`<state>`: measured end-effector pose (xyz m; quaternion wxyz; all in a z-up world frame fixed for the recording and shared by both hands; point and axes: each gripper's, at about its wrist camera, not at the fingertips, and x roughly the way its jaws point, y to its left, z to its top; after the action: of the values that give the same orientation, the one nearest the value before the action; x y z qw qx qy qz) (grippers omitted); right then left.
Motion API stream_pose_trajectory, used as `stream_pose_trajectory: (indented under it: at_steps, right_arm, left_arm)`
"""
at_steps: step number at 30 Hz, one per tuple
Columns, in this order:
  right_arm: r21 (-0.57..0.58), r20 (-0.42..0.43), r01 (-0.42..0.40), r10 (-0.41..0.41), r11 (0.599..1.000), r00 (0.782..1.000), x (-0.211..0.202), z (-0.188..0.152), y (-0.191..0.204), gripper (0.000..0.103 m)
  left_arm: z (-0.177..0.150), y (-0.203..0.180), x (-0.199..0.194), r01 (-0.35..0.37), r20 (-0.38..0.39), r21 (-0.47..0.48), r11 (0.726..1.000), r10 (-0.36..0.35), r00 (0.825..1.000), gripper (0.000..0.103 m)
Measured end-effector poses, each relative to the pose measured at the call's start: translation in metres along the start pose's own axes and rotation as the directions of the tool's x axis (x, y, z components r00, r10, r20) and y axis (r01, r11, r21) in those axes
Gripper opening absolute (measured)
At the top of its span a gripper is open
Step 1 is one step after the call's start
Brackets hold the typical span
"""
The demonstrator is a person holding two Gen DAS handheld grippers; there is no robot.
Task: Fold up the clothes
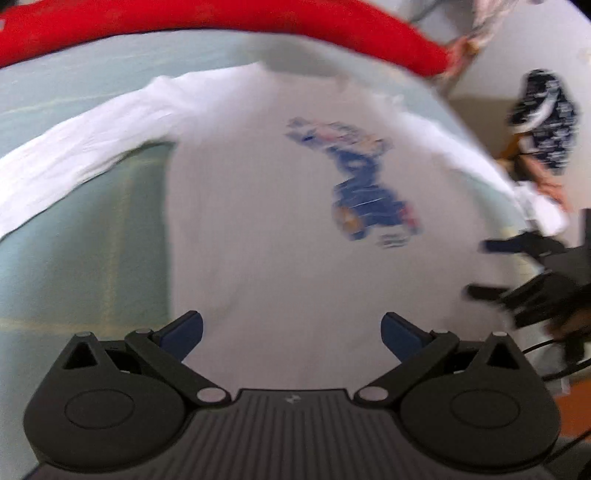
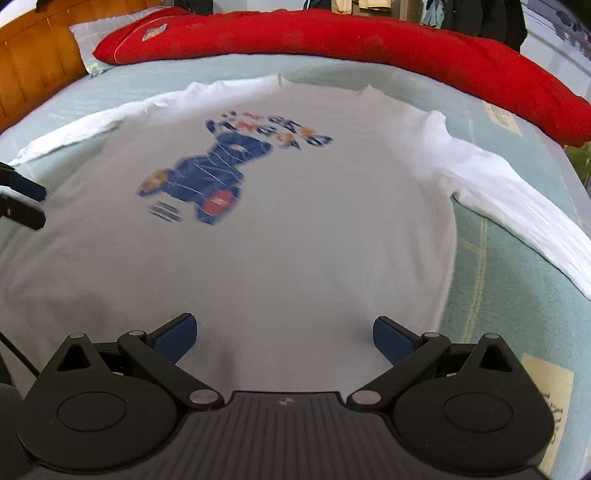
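Left wrist view, blurred. Pale green bed sheet (image 1: 74, 258) at 9 o'clock. One white sleeve (image 1: 85, 147) runs out toward 10 o'clock. White long-sleeve shirt (image 1: 277, 240) lies flat on the sheet, filling the centre, front up; blue print (image 1: 365, 192) sits at about 1 o'clock from centre. Red blanket (image 1: 221, 18) across 12 o'clock, beyond the collar. Left gripper (image 1: 291, 332) at 6 o'clock, over the shirt's hem end; jaws wide apart, nothing between them, blue pads (image 1: 184, 332) showing. Right gripper (image 1: 513, 273) enters at 3 o'clock, over the shirt's edge; jaws look apart, holding nothing as far as blur allows. A dark patterned garment (image 1: 543, 114) hangs at 2 o'clock off the bed.

Right wrist view, sharper. Wooden headboard (image 2: 33, 62) at 10 o'clock, a pillow (image 2: 96, 40) next to it. Left gripper's fingers (image 2: 22, 199) poke in at 9 o'clock at the shirt's side edge. Shirt (image 2: 277, 240) spread flat in the centre, collar toward 12, print (image 2: 221, 166) at 11 o'clock. Red blanket (image 2: 369, 40) arcs from 11 to 2 o'clock. Right gripper (image 2: 284, 336) at 6 o'clock above the hem end, jaws wide apart, empty. Other sleeve (image 2: 517, 203) stretched toward 3 o'clock, lying on the sheet (image 2: 517, 314).
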<state>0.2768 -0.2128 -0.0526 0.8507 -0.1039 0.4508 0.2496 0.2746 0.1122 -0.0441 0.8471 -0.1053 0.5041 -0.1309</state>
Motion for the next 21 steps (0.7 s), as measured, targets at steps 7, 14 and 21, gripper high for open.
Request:
stream_pose_trajectory:
  at_steps: [7, 14, 21]
  right_arm:
    - [0.005, 0.043, 0.058, -0.058, 0.998, 0.997, 0.005, -0.017, 0.027, 0.103]
    - [0.011, 0.114, 0.092, -0.092, 0.996, 0.989, 0.007, -0.032, 0.033, 0.103]
    - [0.004, 0.144, 0.086, -0.085, 0.996, 0.986, 0.008, -0.034, 0.032, 0.103]
  left_arm:
    - [-0.008, 0.011, 0.024, 0.065, -0.020, -0.039, 0.997, -0.066, 0.998, 0.102]
    - [-0.013, 0.003, 0.027, 0.015, -0.004, 0.016, 1.000, -0.015, 1.000, 0.102]
    - [-0.019, -0.024, 0.041, -0.124, -0.006, 0.164, 0.979, 0.127, 0.992, 0.102]
